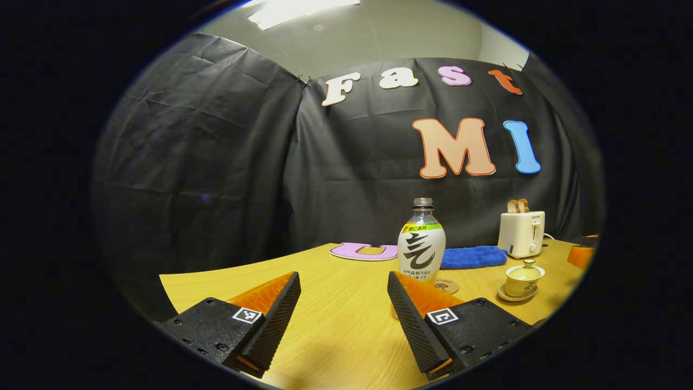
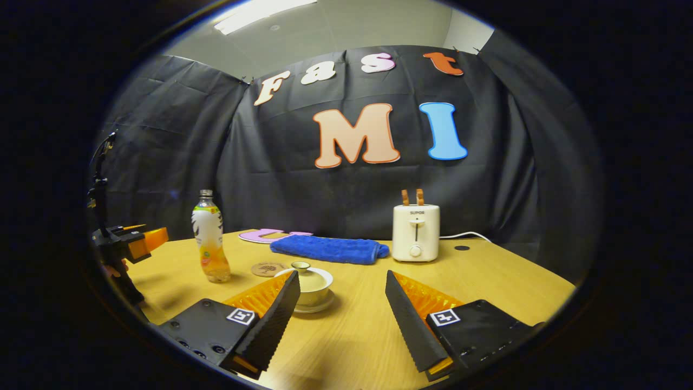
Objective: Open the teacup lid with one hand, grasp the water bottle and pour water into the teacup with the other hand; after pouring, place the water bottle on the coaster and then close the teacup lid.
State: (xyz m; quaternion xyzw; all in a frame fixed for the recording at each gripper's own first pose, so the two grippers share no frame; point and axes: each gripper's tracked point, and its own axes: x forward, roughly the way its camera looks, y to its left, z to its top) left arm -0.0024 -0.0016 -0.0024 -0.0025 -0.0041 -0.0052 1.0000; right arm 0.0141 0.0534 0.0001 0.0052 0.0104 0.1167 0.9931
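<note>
bottle (image 2: 210, 238): uncapped, labelled, stood upright on worktop | coaster (image 2: 267, 268): round, laid flat between bottle and teacup | teacup (image 2: 311, 287): pale, lid (image 2: 301, 270) seated, set on saucer

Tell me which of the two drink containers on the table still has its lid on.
The teacup on its saucer, lid with knob in place. The water bottle beside the coaster stands uncapped, neck open.

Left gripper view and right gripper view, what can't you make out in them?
- Round brown coaster: left gripper view, partly behind the clear plastic water bottle.
- White lidded teacup: right gripper view, its near side cut by the right tongs.
- Coaster's pattern: too small in both.
</note>
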